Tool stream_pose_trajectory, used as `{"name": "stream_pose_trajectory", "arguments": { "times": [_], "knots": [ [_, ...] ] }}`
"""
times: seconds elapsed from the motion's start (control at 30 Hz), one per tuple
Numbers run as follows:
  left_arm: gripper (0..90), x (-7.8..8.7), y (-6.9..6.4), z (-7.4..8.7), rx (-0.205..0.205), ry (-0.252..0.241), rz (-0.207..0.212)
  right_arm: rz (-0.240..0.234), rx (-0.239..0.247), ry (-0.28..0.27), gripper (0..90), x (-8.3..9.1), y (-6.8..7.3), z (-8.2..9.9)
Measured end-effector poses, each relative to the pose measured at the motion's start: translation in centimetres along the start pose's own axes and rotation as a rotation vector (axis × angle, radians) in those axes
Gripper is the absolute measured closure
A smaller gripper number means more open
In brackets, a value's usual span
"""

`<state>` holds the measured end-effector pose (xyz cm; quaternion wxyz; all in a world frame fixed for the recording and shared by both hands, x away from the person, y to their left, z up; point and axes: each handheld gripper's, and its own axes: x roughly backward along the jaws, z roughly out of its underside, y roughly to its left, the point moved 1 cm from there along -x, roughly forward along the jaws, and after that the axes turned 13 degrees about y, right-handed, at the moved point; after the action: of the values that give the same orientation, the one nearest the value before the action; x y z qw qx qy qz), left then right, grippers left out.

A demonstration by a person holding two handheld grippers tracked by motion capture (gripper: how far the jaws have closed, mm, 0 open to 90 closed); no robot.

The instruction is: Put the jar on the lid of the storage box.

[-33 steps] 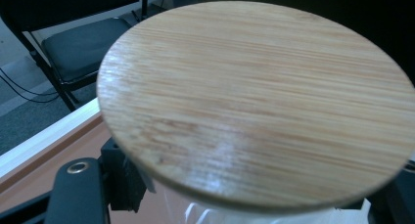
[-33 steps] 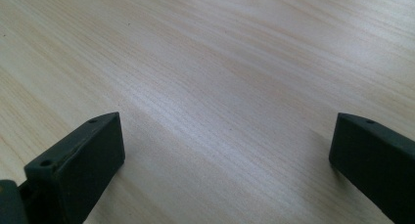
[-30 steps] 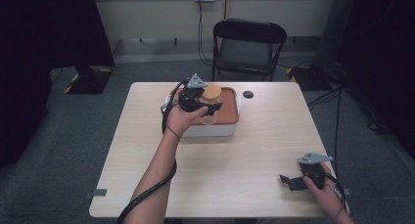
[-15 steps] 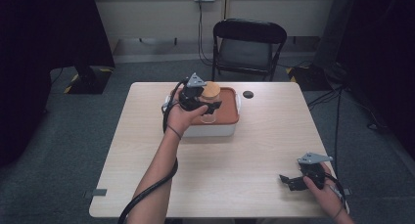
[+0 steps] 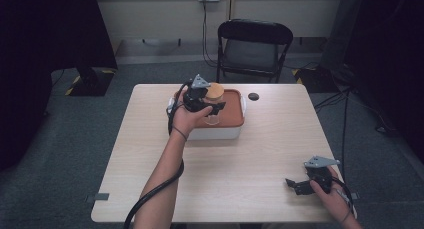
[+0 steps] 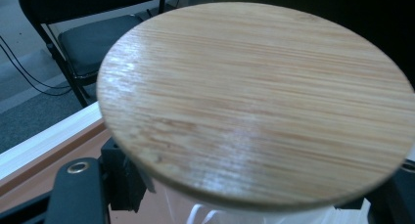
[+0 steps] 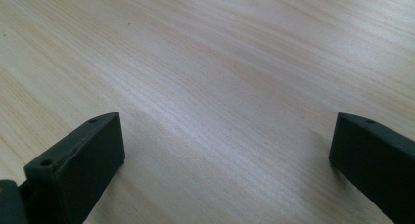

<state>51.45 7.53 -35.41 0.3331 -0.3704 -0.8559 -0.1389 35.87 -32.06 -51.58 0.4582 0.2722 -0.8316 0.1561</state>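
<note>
A clear jar with a round bamboo lid is held upright over a white box with an orange-brown top. My left gripper is shut on the jar's body just below the lid. In the left gripper view the bamboo lid looms close, with the black jaws on either side under it and the box's white rim behind. My right gripper rests near the table's front right corner, open with nothing between its jaws. The right gripper looks along bare wood.
The light wooden table carries a small black round object just right of the box. A black folding chair stands behind the table's far edge. Cables trail from both grippers.
</note>
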Motion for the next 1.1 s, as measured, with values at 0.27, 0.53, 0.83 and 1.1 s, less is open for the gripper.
{"name": "stream_pose_trajectory", "arguments": {
  "times": [0.27, 0.53, 0.83, 1.1],
  "knots": [
    [26.5, -0.7, 0.5, 0.1, 0.017, -0.002, -0.005, 0.0, 0.0, 0.0, 0.0, 0.0, 0.0, 0.0],
    [26.4, -1.1, 0.9, 0.3, 0.027, 0.0, -0.017, 0.0, 0.0, 0.0, 0.0, 0.0, 0.0, 0.0],
    [26.5, -1.6, 1.6, 0.8, 0.045, 0.017, -0.033, 0.0, 0.0, 0.0, 0.0, 0.0, 0.0, 0.0],
    [26.5, -1.8, 1.8, 1.0, 0.05, 0.022, -0.054, 0.0, 0.0, 0.0, 0.0, 0.0, 0.0, 0.0]
  ]
}}
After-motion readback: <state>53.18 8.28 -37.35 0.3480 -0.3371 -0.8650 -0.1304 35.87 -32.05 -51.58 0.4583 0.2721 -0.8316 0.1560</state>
